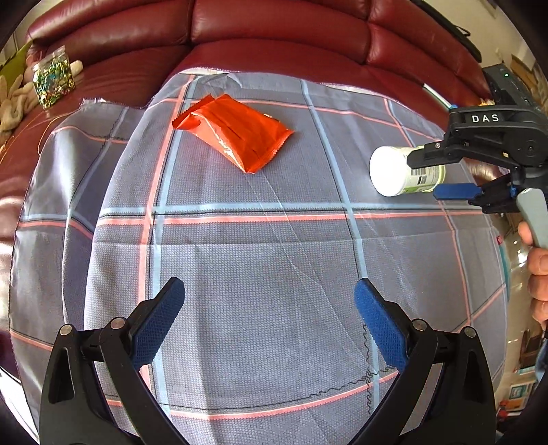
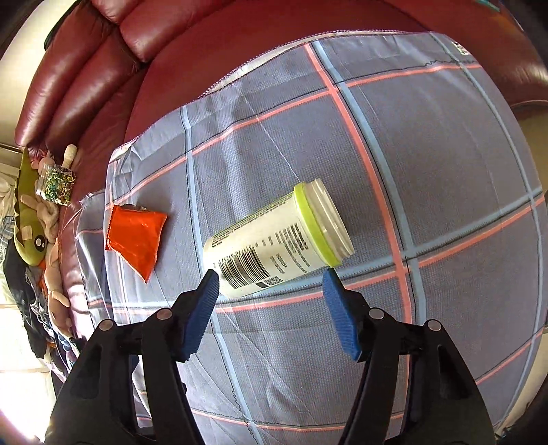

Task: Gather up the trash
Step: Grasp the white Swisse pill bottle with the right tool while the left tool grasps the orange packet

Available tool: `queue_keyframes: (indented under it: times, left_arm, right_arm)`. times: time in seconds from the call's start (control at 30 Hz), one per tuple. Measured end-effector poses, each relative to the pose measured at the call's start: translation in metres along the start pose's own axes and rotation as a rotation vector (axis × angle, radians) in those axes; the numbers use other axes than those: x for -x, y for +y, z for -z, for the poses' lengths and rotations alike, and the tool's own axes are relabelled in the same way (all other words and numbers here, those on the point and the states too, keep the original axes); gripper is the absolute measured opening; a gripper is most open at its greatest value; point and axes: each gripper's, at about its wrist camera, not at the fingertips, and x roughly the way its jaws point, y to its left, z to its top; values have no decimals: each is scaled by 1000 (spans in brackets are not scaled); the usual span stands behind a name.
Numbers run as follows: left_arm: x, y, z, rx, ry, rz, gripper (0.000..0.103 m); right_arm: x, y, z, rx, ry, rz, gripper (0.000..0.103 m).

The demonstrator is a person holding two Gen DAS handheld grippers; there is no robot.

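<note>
**A living room at home**

You were working in a home's sitting area: a dark red leather sofa curved behind a checked cloth, soft toys lay heaped at its end, and a jar of glittery bits sat beside them.

left wrist: steep down, cloth | right wrist: same, nearer | shared: wrapper

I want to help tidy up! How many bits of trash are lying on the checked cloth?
2. An orange wrapper lies toward the sofa back; a white bottle lies on its side between the right gripper's fingers. Nothing else shows.
</note>
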Motion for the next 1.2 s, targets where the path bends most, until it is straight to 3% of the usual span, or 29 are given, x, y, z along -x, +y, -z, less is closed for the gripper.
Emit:
queue_keyframes:
  times: [0.1, 0.27, 0.5, 0.63, 0.77, 0.83, 0.9, 1.2]
  left_arm:
    - [0, 4, -3, 4, -6, -1, 99]
    - [1, 9, -10, -1, -13, -13, 99]
    - [-1, 13, -21, 12, -27, -31, 99]
    - [-3, 20, -30, 26, -39, -50, 99]
    - [-14, 37, -50, 113, -50, -41, 99]
    - [-21, 43, -64, 153, -60, -25, 99]
    - [-27, 46, -77, 177, -71, -32, 99]
    - [-65, 42, -116, 220, -47, -53, 99]
  right_arm:
    - [-7, 4, -13, -7, 8, 1, 71]
    - [-8, 5, -34, -55, 1, -36, 75]
    - [-27, 14, -66, -93, -31, -6, 77]
    - [-30, 30, -72, -3, -62, 32, 77]
    - [-33, 39, -72, 77, -52, 35, 76]
    - [-41, 43, -70, 122, 4, 21, 72]
    - [-47, 48, -68, 165, 23, 27, 56]
    - [-44, 52, -57, 311, 19, 64, 52]
